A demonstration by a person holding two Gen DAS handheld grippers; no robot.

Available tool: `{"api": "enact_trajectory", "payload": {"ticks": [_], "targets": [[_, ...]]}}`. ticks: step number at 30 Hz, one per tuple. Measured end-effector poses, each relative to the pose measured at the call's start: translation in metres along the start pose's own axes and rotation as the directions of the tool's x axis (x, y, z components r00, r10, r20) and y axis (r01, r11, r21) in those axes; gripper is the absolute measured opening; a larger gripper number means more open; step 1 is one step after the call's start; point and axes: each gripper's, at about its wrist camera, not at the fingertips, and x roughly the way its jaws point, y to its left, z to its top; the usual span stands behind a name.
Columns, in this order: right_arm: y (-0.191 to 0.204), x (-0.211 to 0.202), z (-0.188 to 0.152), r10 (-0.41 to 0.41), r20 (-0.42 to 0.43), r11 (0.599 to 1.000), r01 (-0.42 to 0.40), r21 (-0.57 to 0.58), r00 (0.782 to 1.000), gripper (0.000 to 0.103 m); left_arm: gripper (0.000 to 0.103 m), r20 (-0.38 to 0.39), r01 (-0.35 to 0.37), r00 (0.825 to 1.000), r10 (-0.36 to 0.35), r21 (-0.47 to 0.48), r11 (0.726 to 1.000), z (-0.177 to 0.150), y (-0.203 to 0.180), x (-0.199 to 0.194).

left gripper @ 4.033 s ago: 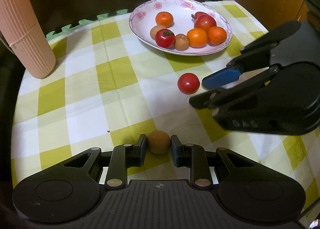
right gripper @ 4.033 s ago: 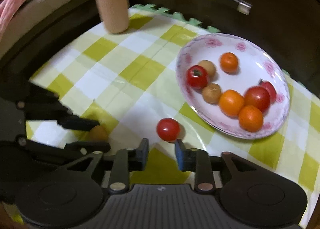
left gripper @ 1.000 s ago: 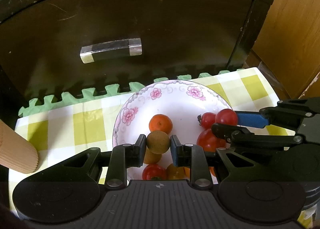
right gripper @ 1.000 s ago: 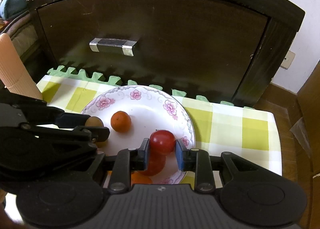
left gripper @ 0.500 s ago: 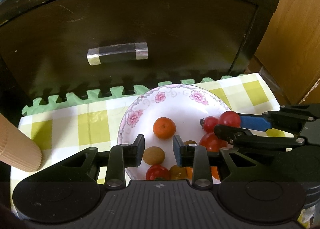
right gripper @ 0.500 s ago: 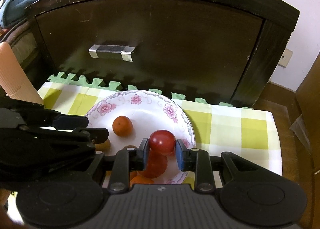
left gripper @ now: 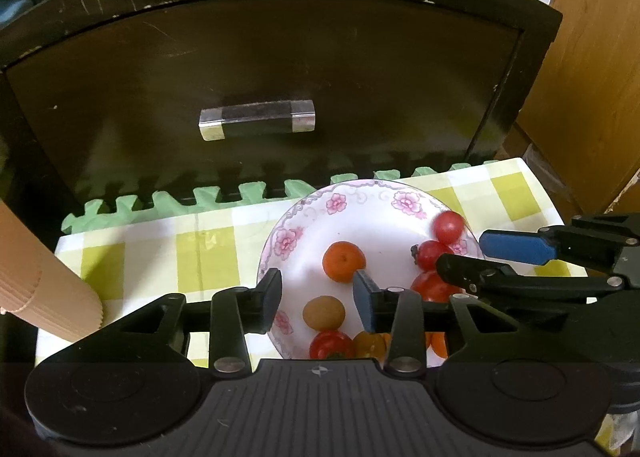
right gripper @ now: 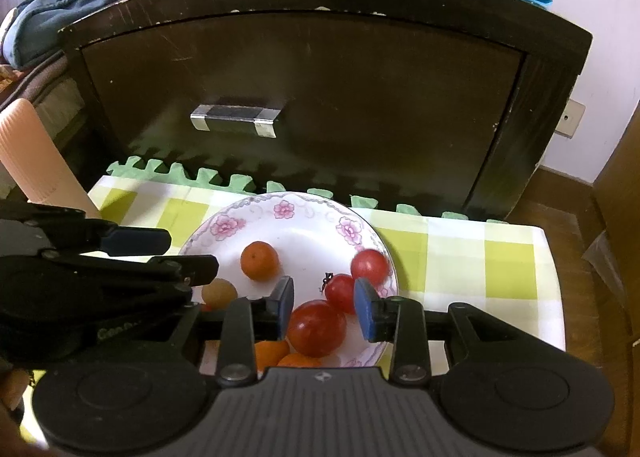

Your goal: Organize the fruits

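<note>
A white plate with pink flowers [left gripper: 304, 209] [right gripper: 224, 225] holds several fruits. A brown fruit [left gripper: 323, 312] [right gripper: 219, 293] lies on it below my left gripper [left gripper: 318, 291], which is open with nothing in it. A red tomato [right gripper: 370, 263] [left gripper: 449, 227] rests by the plate's right rim. My right gripper [right gripper: 323, 297] hangs open over two other red tomatoes [right gripper: 317, 328]. An orange [left gripper: 344, 261] [right gripper: 259, 260] sits mid-plate. Each gripper shows in the other's view, the right gripper [left gripper: 462, 251] and the left gripper [right gripper: 188, 253]. More fruit at the plate's near side is partly hidden.
The plate sits on a yellow-green checked tablecloth [left gripper: 208, 253]. A ribbed pink cup [left gripper: 40, 289] [right gripper: 36, 161] stands at the left. Behind the table is a dark drawer front with a handle [left gripper: 258, 119], and a green foam edge [left gripper: 168, 201] runs along it. Wooden furniture [left gripper: 592, 77] stands at the right.
The left gripper opened and the brown fruit now lies on the plate. The right gripper then opened and its red tomato dropped to the plate's right side. Both grippers have risen slightly.
</note>
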Motion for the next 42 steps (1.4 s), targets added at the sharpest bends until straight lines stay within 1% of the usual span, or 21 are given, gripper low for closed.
{"api": "enact_trajectory", "payload": {"ticks": [2, 6, 11, 15, 19, 21, 23, 28, 32, 42], "targets": [[-0.001, -0.004, -0.001, -0.002, 0.003, 1.000, 0.002, 0.006, 1.000, 0.033, 0.052, 0.003, 0.003, 1.000, -0.003, -0.002, 1.000, -0.001, 0.000, -0.002], [-0.002, -0.015, -0.006, -0.012, 0.010, 1.000, 0.012, 0.011, 1.000, 0.033, 0.055, 0.014, 0.011, 1.000, -0.011, 0.007, 1.000, -0.004, -0.004, -0.009], [-0.005, -0.031, -0.018, -0.022, 0.018, 0.999, 0.021, 0.041, 1.000, 0.037, 0.062, 0.035, -0.011, 0.999, 0.009, 0.040, 0.999, -0.013, -0.012, -0.023], [-0.004, -0.043, -0.031, -0.035, 0.010, 0.998, 0.034, 0.050, 0.999, 0.037, 0.064, 0.040, -0.008, 0.999, 0.007, 0.041, 0.999, -0.025, -0.015, -0.032], [-0.003, -0.054, -0.044, -0.053, 0.002, 0.997, 0.053, 0.057, 0.999, 0.038, 0.070, 0.045, -0.005, 0.999, 0.003, 0.033, 0.999, -0.038, -0.019, -0.043], [-0.004, -0.060, -0.051, -0.059, -0.001, 0.996, 0.059, 0.073, 0.998, 0.038, 0.071, 0.051, -0.007, 0.999, 0.006, 0.036, 0.999, -0.044, -0.021, -0.048], [-0.004, -0.064, -0.058, -0.058, -0.004, 0.994, 0.059, 0.087, 0.998, 0.038, 0.074, 0.057, -0.013, 0.998, 0.010, 0.042, 0.999, -0.051, -0.025, -0.053], [-0.002, -0.077, -0.077, -0.054, -0.010, 0.992, 0.055, 0.113, 0.998, 0.038, 0.076, 0.062, -0.012, 0.998, 0.009, 0.049, 0.999, -0.068, -0.031, -0.065], [-0.002, -0.086, -0.091, -0.043, -0.013, 0.988, 0.045, 0.149, 0.999, 0.038, 0.082, 0.068, -0.033, 0.997, 0.029, 0.064, 0.997, -0.082, -0.035, -0.071], [0.005, -0.099, -0.122, -0.027, -0.033, 0.980, 0.033, 0.198, 0.999, 0.038, 0.086, 0.073, -0.060, 0.996, 0.055, 0.068, 0.996, -0.114, -0.038, -0.084]]}}
